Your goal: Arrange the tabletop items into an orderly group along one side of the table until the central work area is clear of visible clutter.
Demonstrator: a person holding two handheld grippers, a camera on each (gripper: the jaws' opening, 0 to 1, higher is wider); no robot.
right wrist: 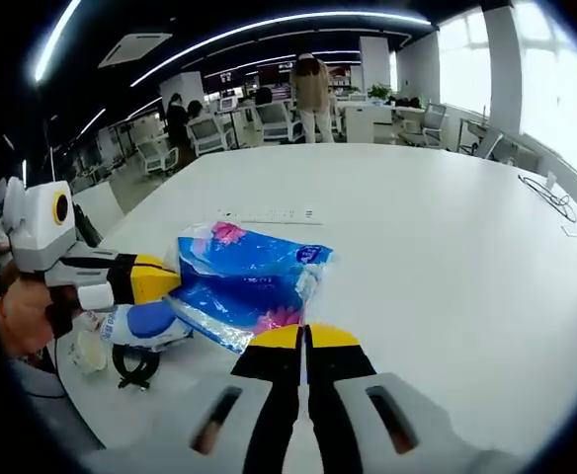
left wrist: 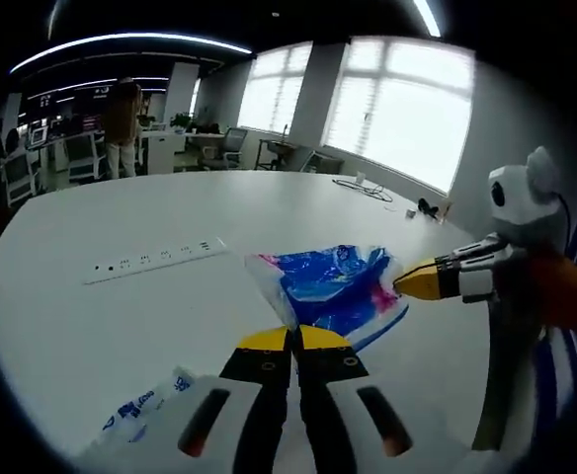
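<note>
A blue and pink plastic bag (left wrist: 333,286) lies crumpled on the white table (left wrist: 121,326). In the left gripper view my left gripper (left wrist: 294,339) is shut, its yellow tips pinching the bag's near corner. My right gripper (left wrist: 407,283) comes in from the right and meets the bag's right edge. In the right gripper view the same bag (right wrist: 244,276) lies just beyond my right gripper (right wrist: 306,338), which is shut at the bag's near pink edge. The left gripper (right wrist: 165,280) touches the bag's left edge there.
A white power strip (left wrist: 155,259) (right wrist: 269,214) lies beyond the bag. A white packet with blue print (left wrist: 140,410) lies by my left jaws. A blue-capped white item (right wrist: 145,324) and a black ring (right wrist: 135,363) sit near the table edge. A cable (right wrist: 545,197) lies far off.
</note>
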